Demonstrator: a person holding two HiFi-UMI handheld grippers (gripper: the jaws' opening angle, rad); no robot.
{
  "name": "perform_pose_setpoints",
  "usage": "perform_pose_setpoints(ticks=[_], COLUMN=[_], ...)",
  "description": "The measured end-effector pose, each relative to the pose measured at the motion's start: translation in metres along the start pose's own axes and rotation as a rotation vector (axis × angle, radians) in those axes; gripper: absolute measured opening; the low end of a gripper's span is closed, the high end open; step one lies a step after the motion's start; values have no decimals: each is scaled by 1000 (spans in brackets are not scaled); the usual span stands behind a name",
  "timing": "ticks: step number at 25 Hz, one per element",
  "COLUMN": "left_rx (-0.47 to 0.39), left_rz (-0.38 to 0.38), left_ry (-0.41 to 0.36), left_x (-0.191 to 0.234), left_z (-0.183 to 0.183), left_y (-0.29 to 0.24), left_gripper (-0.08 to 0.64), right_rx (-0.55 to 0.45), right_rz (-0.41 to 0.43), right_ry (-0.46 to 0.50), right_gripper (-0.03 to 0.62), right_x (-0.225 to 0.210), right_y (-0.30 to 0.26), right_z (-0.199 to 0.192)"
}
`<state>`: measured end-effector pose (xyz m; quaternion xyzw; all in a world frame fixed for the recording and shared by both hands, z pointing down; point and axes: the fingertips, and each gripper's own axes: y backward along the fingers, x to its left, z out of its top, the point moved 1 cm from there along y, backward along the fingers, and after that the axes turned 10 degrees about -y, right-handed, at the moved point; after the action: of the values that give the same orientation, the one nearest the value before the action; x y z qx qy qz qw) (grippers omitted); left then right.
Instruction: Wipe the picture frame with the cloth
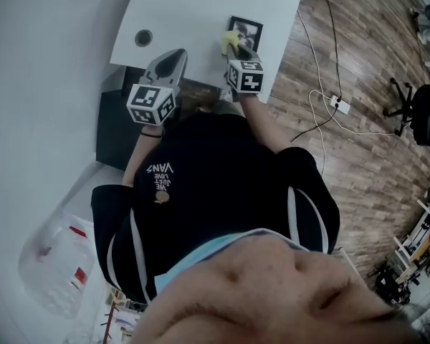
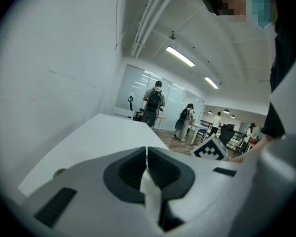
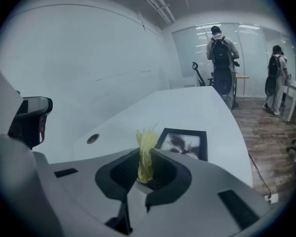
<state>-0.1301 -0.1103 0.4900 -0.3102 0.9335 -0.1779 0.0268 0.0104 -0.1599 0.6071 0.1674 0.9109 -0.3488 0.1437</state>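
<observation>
A black picture frame (image 1: 246,32) (image 3: 183,143) with a dark print lies flat on the white table (image 1: 201,13), near its right edge. My right gripper (image 1: 233,46) (image 3: 147,154) is shut on a yellow cloth (image 1: 230,40) (image 3: 146,153), whose bunched top sticks up between the jaws, just short of the frame's near edge. My left gripper (image 1: 170,64) (image 2: 146,152) is shut with nothing in it, held above the table's near edge to the left of the frame.
A round cable hole (image 1: 143,38) (image 3: 92,138) sits in the table at the left. A dark cabinet (image 1: 118,135) stands under the table. Cables and a power strip (image 1: 340,104) lie on the wood floor; an office chair (image 1: 416,110) is at right. People (image 2: 153,102) stand far off.
</observation>
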Motion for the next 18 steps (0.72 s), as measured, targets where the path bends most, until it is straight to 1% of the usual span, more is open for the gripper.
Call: perform_pose_setpoints(ticks=[3, 6, 11, 18], left_rx=[1, 5, 11, 12], left_rz=[13, 10, -8, -52], left_ry=[2, 1, -3, -16], left_x=[2, 0, -4, -12], left_z=[-3, -4, -4, -2], left_y=[8, 8, 6, -6], left_gripper=[18, 18, 18, 18], right_rx=[8, 19, 34, 20], right_rz=[16, 14, -22, -70], right_ry=[6, 5, -4, -32], right_gripper=[46, 46, 46, 46], right_x=[10, 9, -5, -25], right_y=[-3, -6, -8, 1], right_z=[-5, -10, -16, -16])
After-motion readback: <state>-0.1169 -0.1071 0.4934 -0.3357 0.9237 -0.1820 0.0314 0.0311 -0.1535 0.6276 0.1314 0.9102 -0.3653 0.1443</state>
